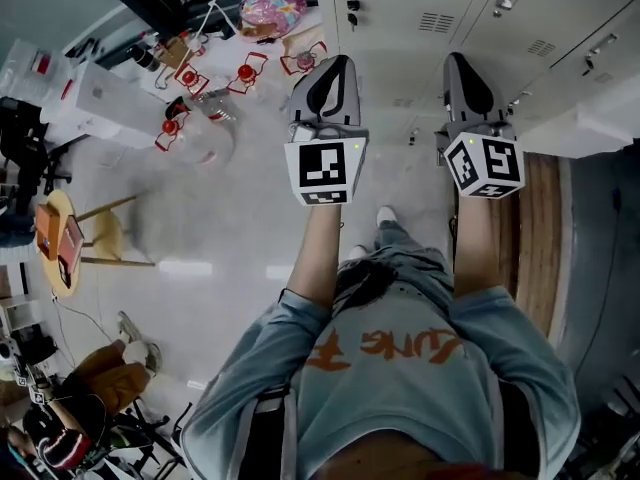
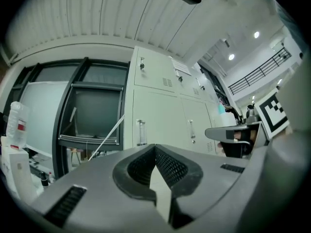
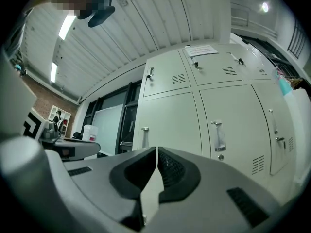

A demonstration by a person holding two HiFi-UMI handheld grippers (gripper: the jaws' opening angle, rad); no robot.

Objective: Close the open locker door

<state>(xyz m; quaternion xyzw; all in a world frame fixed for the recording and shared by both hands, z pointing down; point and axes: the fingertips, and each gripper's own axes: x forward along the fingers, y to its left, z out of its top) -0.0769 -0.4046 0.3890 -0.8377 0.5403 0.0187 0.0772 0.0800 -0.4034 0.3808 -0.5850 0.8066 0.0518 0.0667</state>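
A bank of pale grey lockers [image 1: 430, 8] stands ahead of me, with handles and vents showing on its doors [image 3: 209, 110]. At the far right a white panel [image 1: 590, 118] juts out from the locker row; it looks like an open door, seen edge-on. My left gripper [image 1: 338, 63] and right gripper [image 1: 460, 60] are held side by side, pointing at the lockers and short of them. Both are shut and empty: the left jaws [image 2: 155, 148] and right jaws [image 3: 156, 150] meet with nothing between them. Each gripper also shows in the other's view: the right gripper [image 2: 233, 132], the left gripper [image 3: 73, 149].
A cluttered table [image 1: 120, 88] with red-handled tools and a pink bag [image 1: 272, 10] stands to the left. A round stool [image 1: 60, 238] and a seated person [image 1: 70, 428] are further left. A dark-framed window [image 2: 92, 110] adjoins the lockers. A wooden strip [image 1: 535, 228] runs along the right.
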